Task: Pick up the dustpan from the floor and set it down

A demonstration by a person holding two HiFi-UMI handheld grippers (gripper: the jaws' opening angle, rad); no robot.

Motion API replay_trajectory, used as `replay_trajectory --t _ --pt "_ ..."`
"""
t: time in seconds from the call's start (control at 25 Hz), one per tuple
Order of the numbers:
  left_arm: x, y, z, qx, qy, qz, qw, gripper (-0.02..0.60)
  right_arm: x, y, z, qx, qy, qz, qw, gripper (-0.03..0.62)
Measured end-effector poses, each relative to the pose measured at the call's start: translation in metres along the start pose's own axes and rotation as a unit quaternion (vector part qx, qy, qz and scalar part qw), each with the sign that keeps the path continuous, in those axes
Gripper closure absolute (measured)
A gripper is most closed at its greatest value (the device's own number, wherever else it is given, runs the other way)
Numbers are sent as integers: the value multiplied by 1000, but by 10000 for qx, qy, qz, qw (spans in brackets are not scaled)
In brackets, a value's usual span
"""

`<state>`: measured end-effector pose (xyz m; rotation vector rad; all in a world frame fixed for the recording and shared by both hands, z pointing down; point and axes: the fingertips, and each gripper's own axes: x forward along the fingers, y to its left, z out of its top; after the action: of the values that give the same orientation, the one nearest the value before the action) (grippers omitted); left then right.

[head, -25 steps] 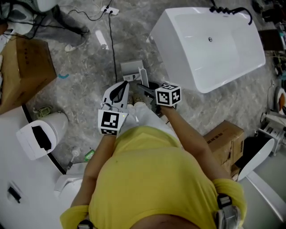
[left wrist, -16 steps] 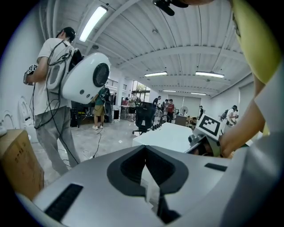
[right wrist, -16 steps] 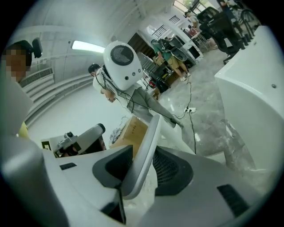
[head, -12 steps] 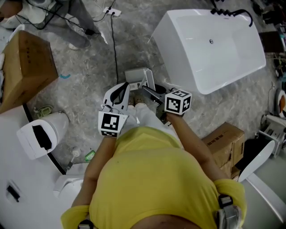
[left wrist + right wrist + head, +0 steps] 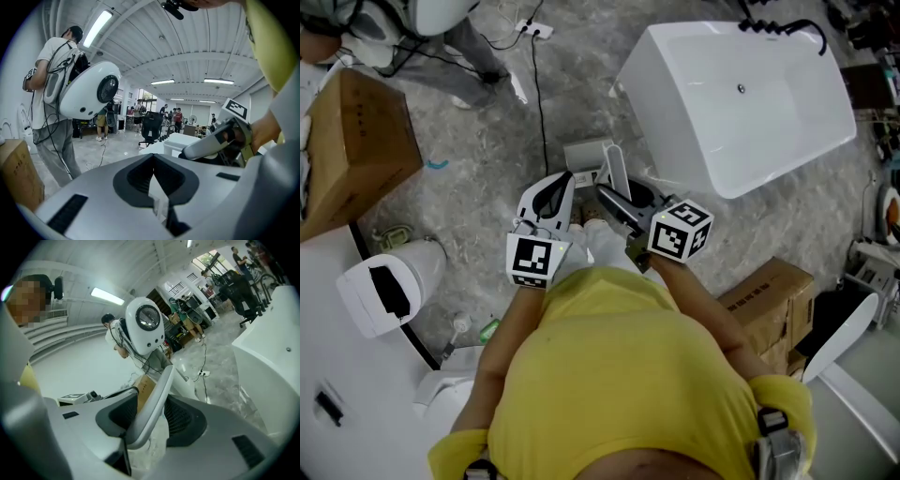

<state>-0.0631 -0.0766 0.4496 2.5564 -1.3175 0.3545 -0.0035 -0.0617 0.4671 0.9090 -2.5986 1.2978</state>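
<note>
The grey dustpan (image 5: 586,153) hangs just above the floor in the head view, its long handle (image 5: 616,172) sloping up toward me. My right gripper (image 5: 609,195) grips that handle. In the right gripper view the handle (image 5: 157,390) lies slanted between the two pads of the right gripper (image 5: 151,425), and the jaws are opening a little around it. To the left, my left gripper (image 5: 563,184) hovers beside the dustpan. In its own view the left gripper (image 5: 153,158) has its tips together with nothing between them.
A white bathtub (image 5: 741,94) stands at the upper right. Cardboard boxes sit at the left (image 5: 356,141) and lower right (image 5: 773,300). A white toilet (image 5: 389,281) is at my left. A black cable (image 5: 536,84) runs across the floor, and a person (image 5: 51,103) stands nearby.
My right gripper has risen, bringing the dustpan's handle up with it, and its marker cube has drifted down and to the right in the head view. The left gripper has stayed put.
</note>
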Motion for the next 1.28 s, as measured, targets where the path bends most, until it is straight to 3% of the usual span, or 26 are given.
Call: replay_trajectory --t 0.64,1.28 --pt "7 7 20 26 -177 37 9998 584 -2 28 77 -528 -532 205 9970 401" --pt "15 15 14 -60 -119 148 9998 584 19 -2 61 -274 -358 94 9989 399"
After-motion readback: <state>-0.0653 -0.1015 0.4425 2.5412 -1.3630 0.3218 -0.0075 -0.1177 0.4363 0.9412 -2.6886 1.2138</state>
